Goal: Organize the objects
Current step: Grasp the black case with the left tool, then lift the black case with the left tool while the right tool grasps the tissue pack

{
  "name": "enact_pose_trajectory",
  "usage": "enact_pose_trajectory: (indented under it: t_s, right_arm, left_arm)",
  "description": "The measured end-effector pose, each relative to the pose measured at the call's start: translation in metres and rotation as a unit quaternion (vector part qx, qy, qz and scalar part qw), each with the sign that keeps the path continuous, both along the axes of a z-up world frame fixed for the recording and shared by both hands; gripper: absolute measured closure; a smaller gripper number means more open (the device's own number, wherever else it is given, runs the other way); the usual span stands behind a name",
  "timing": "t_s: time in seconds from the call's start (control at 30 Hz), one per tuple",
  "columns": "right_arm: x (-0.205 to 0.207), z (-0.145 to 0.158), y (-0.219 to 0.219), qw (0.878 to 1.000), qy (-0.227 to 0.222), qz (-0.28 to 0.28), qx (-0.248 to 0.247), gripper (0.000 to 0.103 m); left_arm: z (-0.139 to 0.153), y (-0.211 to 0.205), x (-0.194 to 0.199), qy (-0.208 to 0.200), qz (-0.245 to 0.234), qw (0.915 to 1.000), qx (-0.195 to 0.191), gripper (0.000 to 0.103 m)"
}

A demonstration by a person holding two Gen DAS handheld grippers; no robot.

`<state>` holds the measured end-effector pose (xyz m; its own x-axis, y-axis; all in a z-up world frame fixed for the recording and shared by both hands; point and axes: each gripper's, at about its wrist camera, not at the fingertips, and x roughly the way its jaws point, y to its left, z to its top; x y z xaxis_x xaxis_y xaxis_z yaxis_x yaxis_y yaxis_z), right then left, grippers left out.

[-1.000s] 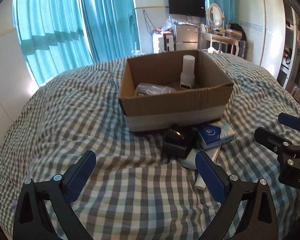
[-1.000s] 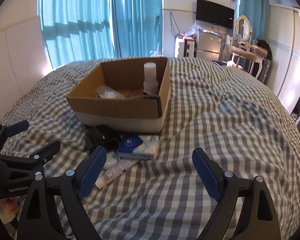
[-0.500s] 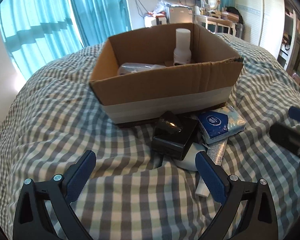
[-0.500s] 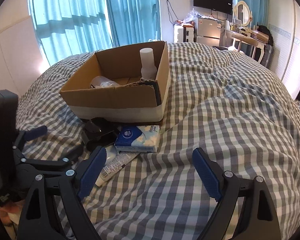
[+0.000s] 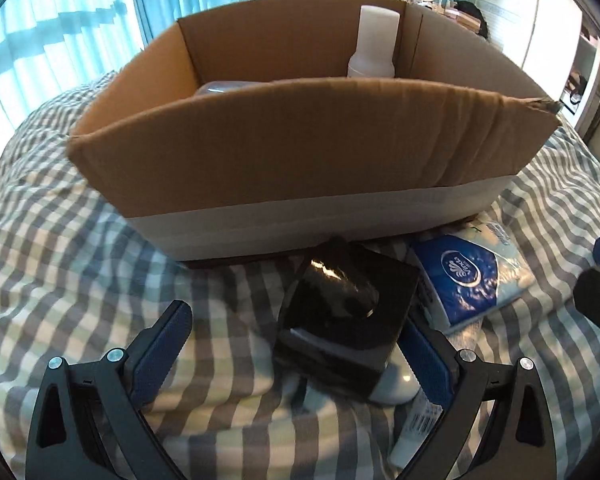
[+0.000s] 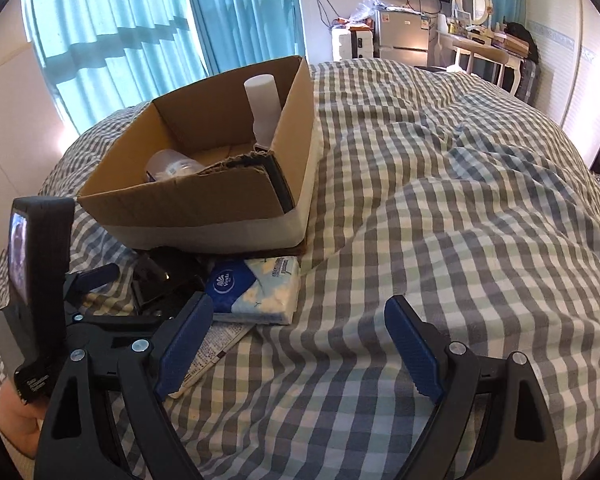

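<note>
On the bed [image 6: 440, 208], the left hand-held gripper [image 5: 296, 340] hangs spread wide around a black case [image 5: 342, 312] lying just in front of the box [image 5: 300, 152]. The right hand-held gripper [image 6: 300, 340] is spread, empty. Best to centre, then close gently; the glossy case may slip.

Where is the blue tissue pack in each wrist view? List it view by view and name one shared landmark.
Left wrist view: the blue tissue pack lies right of centre on the bed, right of the black box.
Right wrist view: it lies left of centre, just in front of the box's near right corner.
Shared landmark: the cardboard box right behind it in both.
</note>
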<state>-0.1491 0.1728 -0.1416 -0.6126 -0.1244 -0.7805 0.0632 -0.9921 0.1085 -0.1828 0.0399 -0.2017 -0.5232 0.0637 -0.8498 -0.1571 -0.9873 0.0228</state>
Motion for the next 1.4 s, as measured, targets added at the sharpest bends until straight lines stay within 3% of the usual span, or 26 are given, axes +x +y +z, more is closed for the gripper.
enact_pose_trajectory:
  t_s: [0.13,0.2,0.23,0.27,0.43,0.57,0.87,1.03,1.4]
  right_arm:
    - [-0.002,-0.005,-0.001,1.0,-0.007,-0.003,-0.001,0.015]
    - [-0.004,-0.008,0.0,1.0,-0.012,-0.006,-0.001,0.015]
    - [-0.004,-0.008,0.0,1.0,-0.014,-0.007,-0.001,0.015]
    - [-0.004,-0.009,-0.001,1.0,-0.015,-0.008,0.001,0.015]
    - [-0.003,-0.011,-0.001,1.0,-0.016,-0.012,0.007,0.015]
    - [-0.002,-0.01,-0.003,1.0,-0.009,-0.013,0.011,0.015]
    - [-0.017,-0.019,-0.038,0.998,-0.022,0.026,0.054,0.015]
    - [-0.034,-0.041,-0.062,0.993,-0.047,0.044,0.095,0.015]
    - [-0.053,-0.059,-0.073,0.992,-0.065,0.055,0.093,0.015]
  left_arm:
    - [0.0,0.006,-0.002,0.015,-0.02,0.9997,0.004,0.004]
    - [0.002,0.009,0.0,0.023,-0.033,0.9992,0.008,0.022]
    - [0.002,0.011,0.001,0.021,-0.042,0.9988,0.01,0.04]
    - [0.001,0.012,0.002,0.018,-0.051,0.9984,0.015,0.047]
    - [0.013,0.005,0.009,0.031,-0.052,0.9976,0.034,0.061]
    - [0.03,-0.012,0.018,0.037,-0.034,0.9969,0.061,0.063]
    - [0.06,-0.045,0.035,0.069,0.011,0.9971,0.03,0.067]
    - [0.059,-0.04,0.049,0.077,0.015,0.9969,0.012,0.067]
    - [0.042,-0.037,0.037,0.056,0.026,0.998,0.013,0.067]
